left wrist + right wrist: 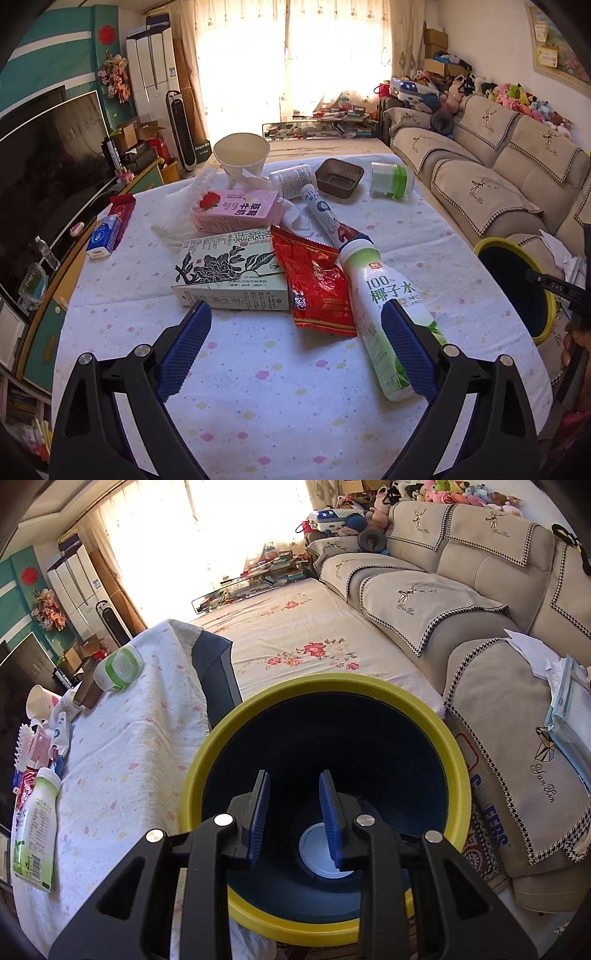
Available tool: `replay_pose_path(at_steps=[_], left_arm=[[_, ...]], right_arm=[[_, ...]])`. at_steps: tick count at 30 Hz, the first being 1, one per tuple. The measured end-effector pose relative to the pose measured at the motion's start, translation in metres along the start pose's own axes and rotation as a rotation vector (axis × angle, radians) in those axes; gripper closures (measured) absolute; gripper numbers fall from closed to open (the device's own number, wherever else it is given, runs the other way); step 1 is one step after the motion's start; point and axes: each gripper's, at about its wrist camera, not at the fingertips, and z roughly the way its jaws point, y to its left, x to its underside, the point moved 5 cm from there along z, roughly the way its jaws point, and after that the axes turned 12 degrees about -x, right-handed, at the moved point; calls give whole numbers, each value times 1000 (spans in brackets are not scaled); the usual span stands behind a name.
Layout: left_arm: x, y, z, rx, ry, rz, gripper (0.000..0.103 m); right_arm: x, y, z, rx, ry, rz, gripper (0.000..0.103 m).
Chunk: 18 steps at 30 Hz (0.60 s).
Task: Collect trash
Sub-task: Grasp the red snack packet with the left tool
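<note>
1. Here, the coconut-water bottle lies flat on the table, cap away from the camera, its long axis running from the cap end down toward the left gripper's right-hand blue pad.
2. Beside it lie the red wrapper and the tea carton.
3. The left gripper is nearer; its fingers stand wide apart, holding nothing.
4. The right gripper hangs over the yellow-rimmed bin, its fingers partly apart and empty; a white disc lies at the bottom.

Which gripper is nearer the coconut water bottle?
Left. The left gripper hangs open just above the table with one finger over the coconut water bottle; the right gripper is off over the yellow-rimmed bin.
</note>
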Motion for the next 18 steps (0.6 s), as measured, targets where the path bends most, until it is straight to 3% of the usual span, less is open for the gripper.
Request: replay_pose_path(at_steps=[5, 7, 12, 18], left_arm=[[-2, -4, 44, 43, 111, -27, 40], [-1, -6, 55, 64, 141, -37, 42], [-3, -9, 67, 100, 164, -56, 52], [-4, -15, 73, 130, 178, -66, 77]], right_arm=[[0, 6, 1, -17, 1, -5, 76], [0, 8, 2, -19, 2, -8, 75], [0, 11, 5, -25, 3, -12, 74], [-1, 12, 6, -26, 5, -12, 74]])
